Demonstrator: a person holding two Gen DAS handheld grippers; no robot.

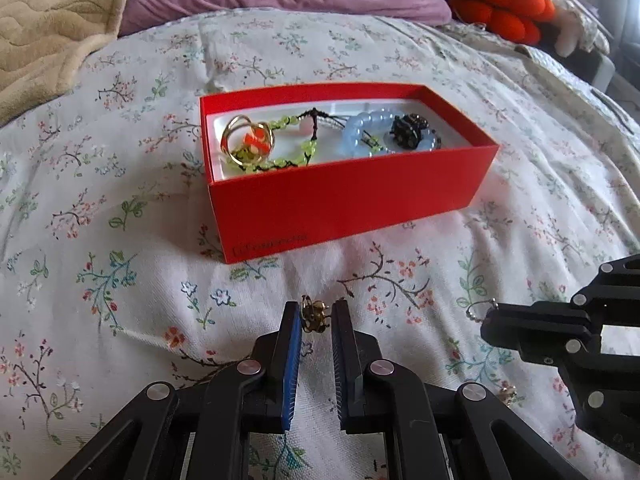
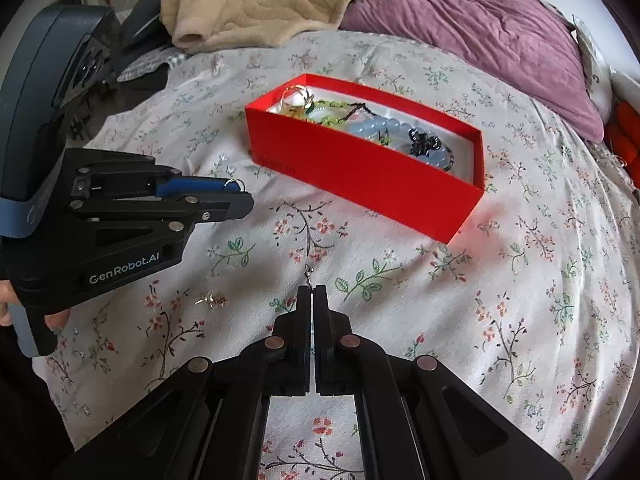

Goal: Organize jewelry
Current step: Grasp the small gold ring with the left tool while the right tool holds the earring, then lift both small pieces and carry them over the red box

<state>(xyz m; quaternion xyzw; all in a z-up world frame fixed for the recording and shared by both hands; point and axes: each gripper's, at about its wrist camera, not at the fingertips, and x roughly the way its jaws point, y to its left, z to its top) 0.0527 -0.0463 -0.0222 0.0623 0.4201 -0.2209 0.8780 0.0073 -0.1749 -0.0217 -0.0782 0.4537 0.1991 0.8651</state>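
A floral bedspread [image 1: 120, 200] carries everything. Near its middle stands an open red box [image 1: 348, 200] with a white lining. At the box's left end lie gold rings [image 1: 248, 136] with an orange piece among them, then a green bead strand [image 1: 296, 152], and at its right end a pale blue bead bracelet [image 1: 368, 132] with a dark ornament [image 1: 408, 130] on it. How the strands tangle is hard to make out.

The left gripper [image 1: 316, 316] is nearly closed, its blue pads pinching a small gold ring [image 1: 314, 314] just in front of the box's near wall. The right gripper [image 2: 311, 292] is fully closed on a thin silver earring [image 2: 309, 274], most of it hidden between the fingers, only its hook and beads showing. One more small gold piece [image 2: 212, 300] lies loose on the bedspread, towards its near edge beside the left gripper, too small to identify
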